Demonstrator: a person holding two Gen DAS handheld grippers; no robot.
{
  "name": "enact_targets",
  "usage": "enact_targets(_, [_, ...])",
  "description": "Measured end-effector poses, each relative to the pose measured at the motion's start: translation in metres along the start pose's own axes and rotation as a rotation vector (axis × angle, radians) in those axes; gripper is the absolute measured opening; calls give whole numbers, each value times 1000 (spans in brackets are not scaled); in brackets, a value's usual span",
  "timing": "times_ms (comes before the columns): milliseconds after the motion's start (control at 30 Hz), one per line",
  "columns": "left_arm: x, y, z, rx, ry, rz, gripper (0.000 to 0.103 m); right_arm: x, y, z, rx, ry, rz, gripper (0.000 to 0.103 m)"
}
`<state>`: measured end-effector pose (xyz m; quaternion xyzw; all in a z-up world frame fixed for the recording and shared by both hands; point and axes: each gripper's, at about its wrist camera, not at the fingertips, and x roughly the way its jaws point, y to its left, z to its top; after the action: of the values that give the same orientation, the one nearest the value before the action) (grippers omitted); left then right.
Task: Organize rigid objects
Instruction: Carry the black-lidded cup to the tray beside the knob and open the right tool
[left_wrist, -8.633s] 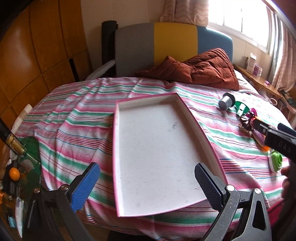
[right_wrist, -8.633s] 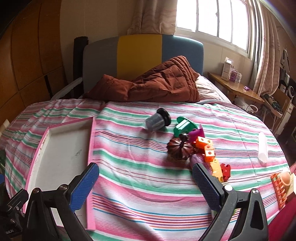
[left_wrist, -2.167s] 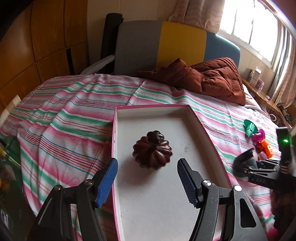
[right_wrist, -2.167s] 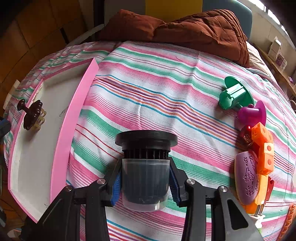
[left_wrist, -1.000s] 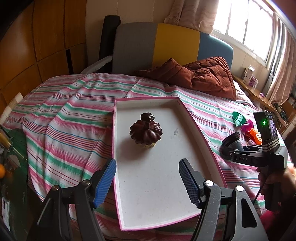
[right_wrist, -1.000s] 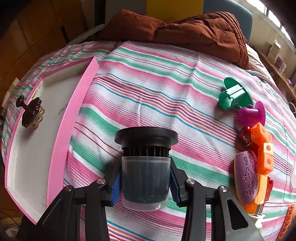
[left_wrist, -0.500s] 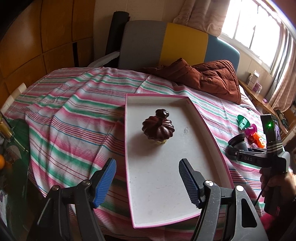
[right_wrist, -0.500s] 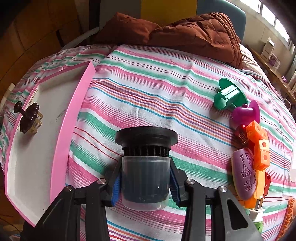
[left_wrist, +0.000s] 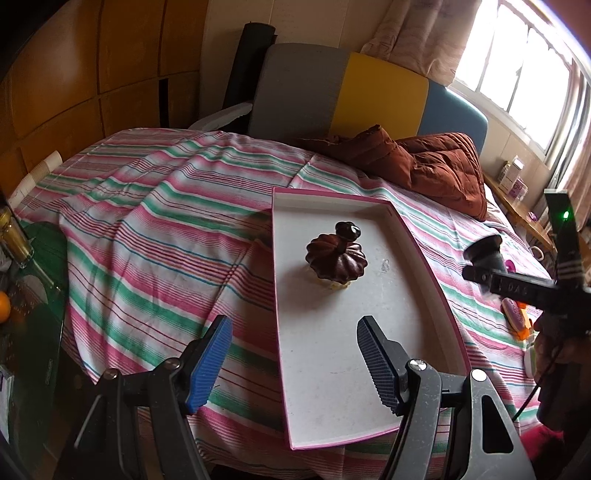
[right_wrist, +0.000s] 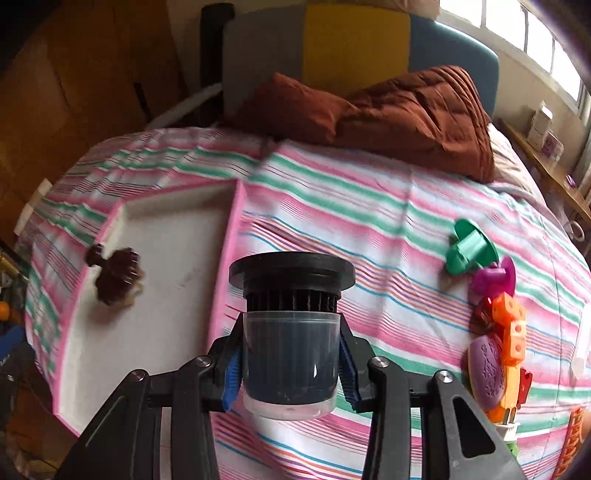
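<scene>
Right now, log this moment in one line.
right gripper: shut on filter cup | left gripper: open, empty | tray: brown pumpkin-shaped piece

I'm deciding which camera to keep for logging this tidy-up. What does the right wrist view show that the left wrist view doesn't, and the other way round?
Only the right wrist view shows the right tongs clamped on the black-capped clear canister, plus the green toy and orange blocks.

Only the left wrist view shows the left tongs open and empty over the tray's near end.

Both show the pink-rimmed white tray holding the brown pumpkin-shaped piece, the striped bedspread and the brown quilt.
</scene>
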<state>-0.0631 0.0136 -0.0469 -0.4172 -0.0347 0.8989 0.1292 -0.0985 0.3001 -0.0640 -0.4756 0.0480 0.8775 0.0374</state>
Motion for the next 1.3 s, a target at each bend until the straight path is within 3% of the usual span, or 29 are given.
enact_targets(233, [2,11,-2,-25,7,4,71,-4,50,14,-73,-15,82,43])
enact_targets(533, [6,22,-3,-55,16,6,71,26,87,20,-126,53,120,43])
enact_targets(900, [11,32,-4,-72,29,21,71,87,108,33,-103,145,34,43])
enact_targets(1300, [7,31,-4,-59,21,38,71,56,101,21,-104,29,-17,47])
